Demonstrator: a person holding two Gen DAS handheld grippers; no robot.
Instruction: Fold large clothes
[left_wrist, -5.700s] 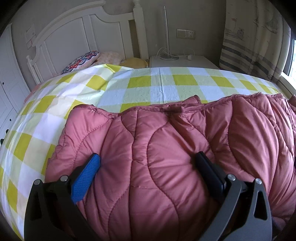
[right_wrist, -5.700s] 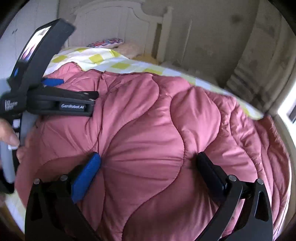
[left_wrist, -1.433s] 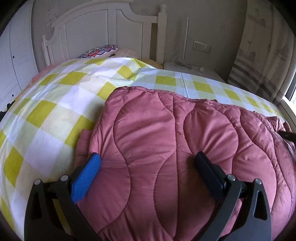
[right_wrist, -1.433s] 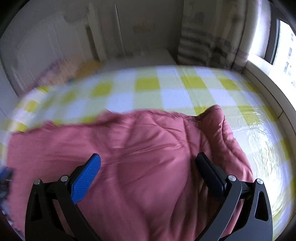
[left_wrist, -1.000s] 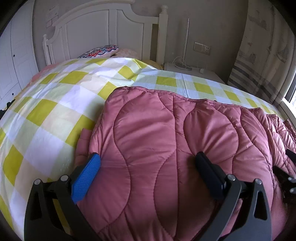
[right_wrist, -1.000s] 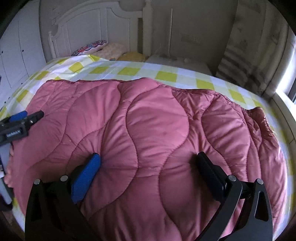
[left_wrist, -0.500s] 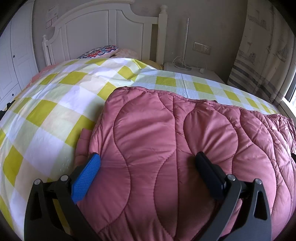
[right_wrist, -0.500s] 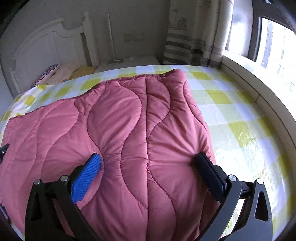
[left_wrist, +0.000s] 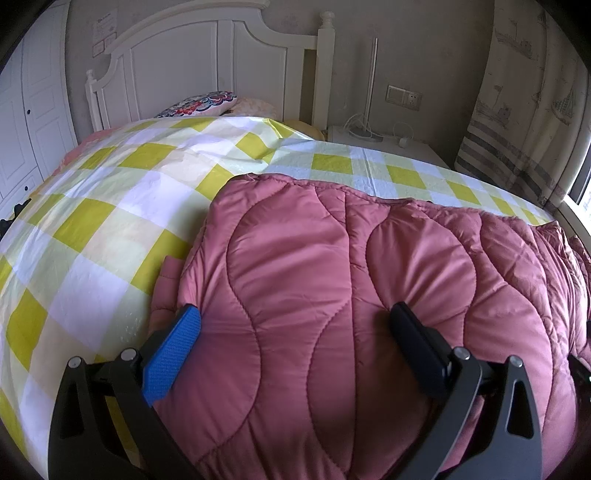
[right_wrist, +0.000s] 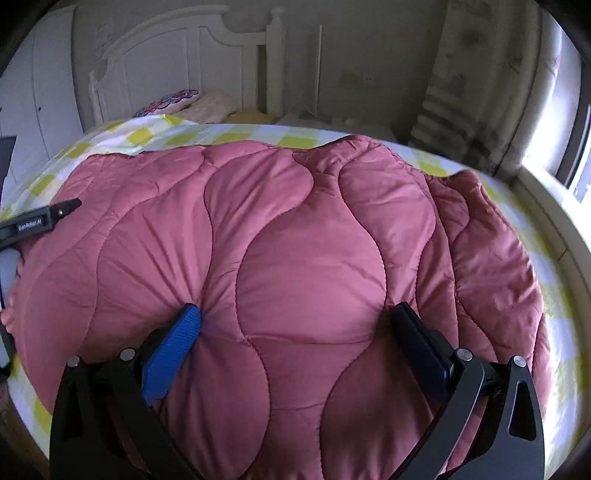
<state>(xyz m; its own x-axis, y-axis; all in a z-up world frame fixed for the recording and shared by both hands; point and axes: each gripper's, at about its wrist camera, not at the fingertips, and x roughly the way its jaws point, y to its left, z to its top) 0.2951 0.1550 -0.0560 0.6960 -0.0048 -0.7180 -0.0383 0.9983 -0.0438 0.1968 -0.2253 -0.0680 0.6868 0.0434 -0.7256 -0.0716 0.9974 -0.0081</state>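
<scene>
A large pink quilted coat (left_wrist: 351, 280) lies folded in a thick bundle on a bed with a yellow and white checked sheet (left_wrist: 110, 206). My left gripper (left_wrist: 295, 332) is open, its fingers spread wide over the coat's near left part, close above the fabric. In the right wrist view the same coat (right_wrist: 295, 258) fills the frame. My right gripper (right_wrist: 295, 332) is open too, its fingers spread over the coat's near middle. The left gripper's tip (right_wrist: 48, 218) shows at the left edge of that view.
A white headboard (left_wrist: 207, 66) and pillows (left_wrist: 207, 103) are at the bed's far end. A white nightstand (left_wrist: 384, 144) with a lamp pole and cables stands behind, a curtain (left_wrist: 524, 110) and window at the right, white cupboard doors (left_wrist: 33, 110) at the left.
My right gripper has swung back left from the coat's right edge to over its middle. My left gripper has stayed nearly still over the coat. Both stay open.
</scene>
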